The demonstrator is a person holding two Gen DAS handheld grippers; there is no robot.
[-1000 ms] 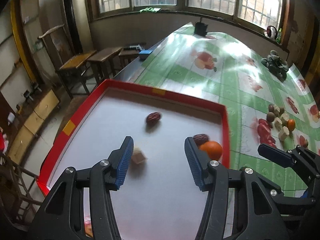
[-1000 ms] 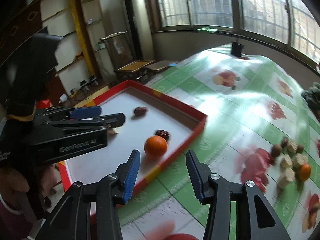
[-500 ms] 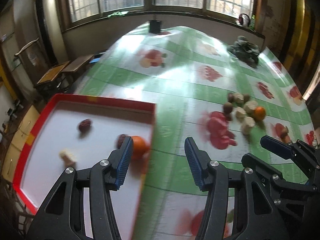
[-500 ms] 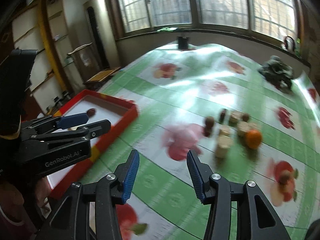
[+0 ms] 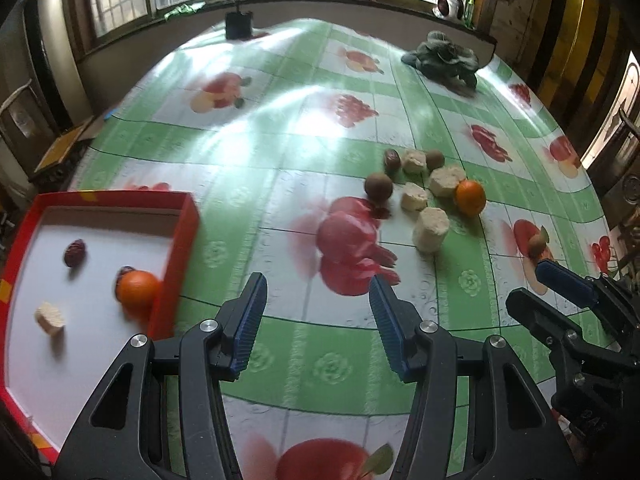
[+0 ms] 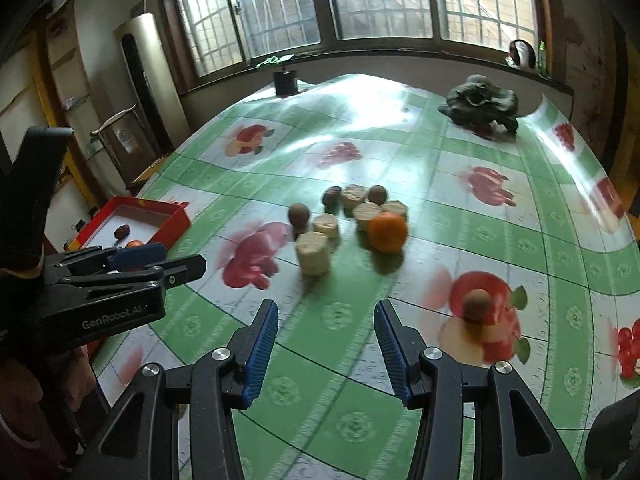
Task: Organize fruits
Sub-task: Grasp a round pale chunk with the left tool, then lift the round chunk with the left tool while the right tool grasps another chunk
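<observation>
A red-rimmed tray [image 5: 182, 236] at the left holds an orange [image 5: 137, 289], two dark dates [image 5: 75, 252] and a pale chunk [image 5: 49, 319]. On the tablecloth a cluster lies: an orange [image 6: 387, 231], several pale chunks [image 6: 313, 258], brown kiwis [image 6: 299, 214] and a dark date [image 5: 392, 159]. One kiwi [image 6: 478, 305] sits apart to the right. My left gripper [image 5: 318, 312] hangs open and empty over the cloth between tray and cluster. My right gripper [image 6: 325, 342] is open and empty, short of the cluster.
A dark leafy bundle [image 6: 478, 106] lies at the far right of the table and a small black pot [image 6: 285, 82] stands at its far edge under the windows. Wooden desks and a tall cylinder [image 6: 146, 80] stand on the floor to the left.
Both grippers have swung right, away from over the tray toward the fruit cluster on the cloth. The tray has slid to the left edge of both views. Both stay empty.
</observation>
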